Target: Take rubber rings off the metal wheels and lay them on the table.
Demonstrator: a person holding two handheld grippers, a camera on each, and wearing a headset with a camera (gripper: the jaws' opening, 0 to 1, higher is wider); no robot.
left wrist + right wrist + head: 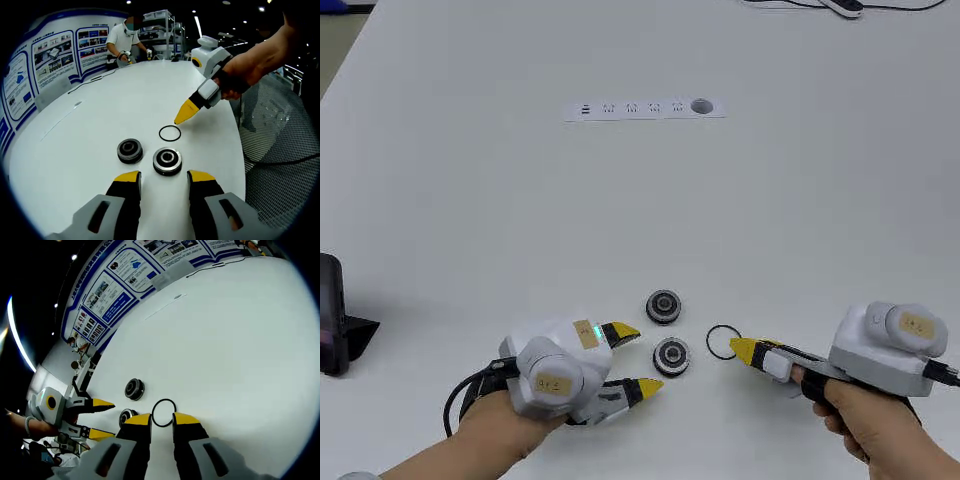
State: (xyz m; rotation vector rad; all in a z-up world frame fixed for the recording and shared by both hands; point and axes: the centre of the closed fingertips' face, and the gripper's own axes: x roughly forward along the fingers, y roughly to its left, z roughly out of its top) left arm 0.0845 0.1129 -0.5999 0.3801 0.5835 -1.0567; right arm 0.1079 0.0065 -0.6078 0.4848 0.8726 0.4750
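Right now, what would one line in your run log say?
left gripper: jaws open, facing near metal wheel | right gripper: jaws slightly apart, at rubber ring flat on table | far metal wheel: clear of both grippers

— What are the left tongs (638, 358) showing?
— A rounded white shell (532, 349) is carrying two tan stickers (554, 383). The black jaws are ending in yellow tips, and a black cable (451, 402) is looping off the back.
— And the right tongs (742, 349)?
— A matching white shell is wearing one tan label (916, 325), with a black grip (815, 385) beneath. Its yellow-tipped jaws are rising from grey slotted bases (107, 457).
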